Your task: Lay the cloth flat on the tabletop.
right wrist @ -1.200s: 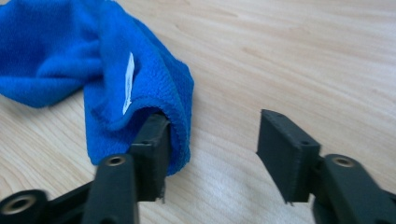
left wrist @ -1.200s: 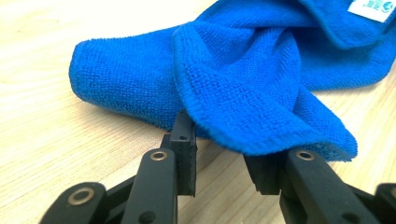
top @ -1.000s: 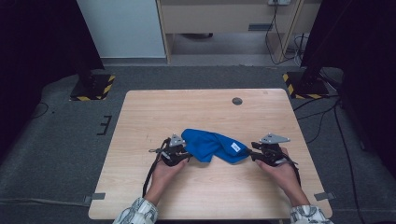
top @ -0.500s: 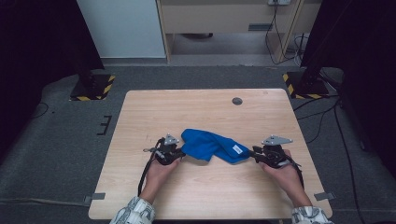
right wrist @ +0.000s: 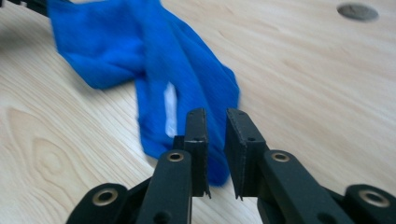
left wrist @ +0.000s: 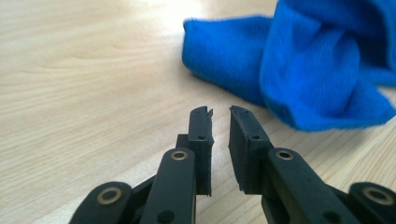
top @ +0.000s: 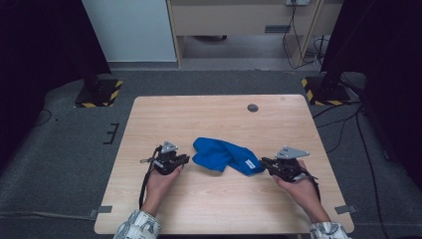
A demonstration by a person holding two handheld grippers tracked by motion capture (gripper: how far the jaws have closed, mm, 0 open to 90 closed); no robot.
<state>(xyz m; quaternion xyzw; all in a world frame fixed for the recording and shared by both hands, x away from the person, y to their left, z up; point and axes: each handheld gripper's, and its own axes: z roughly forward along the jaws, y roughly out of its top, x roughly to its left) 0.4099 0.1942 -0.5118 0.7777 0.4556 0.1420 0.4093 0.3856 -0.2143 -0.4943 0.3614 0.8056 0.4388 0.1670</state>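
A crumpled blue cloth lies bunched near the middle of the wooden table, a little toward the near edge, with a small white label showing on its right end. The left gripper sits low just to the left of the cloth, apart from it, and its jaws have just been closing; they now stand almost together with a narrow slot between them and nothing in it, as the left gripper view shows bare wood ahead of the tips and the cloth's folded edge beyond. The right gripper rests at the cloth's right end; its jaws have also just been closing to a thin gap, and in the right gripper view the blue fabric lies just under and ahead of the tips, but no fabric is pinched between them. Both tools look placed at opposite ends of the cloth, probably to take hold of it and spread or fold it. The only other thing on the table is a round grey cap at the far side, well clear. Nothing blocks either approach.
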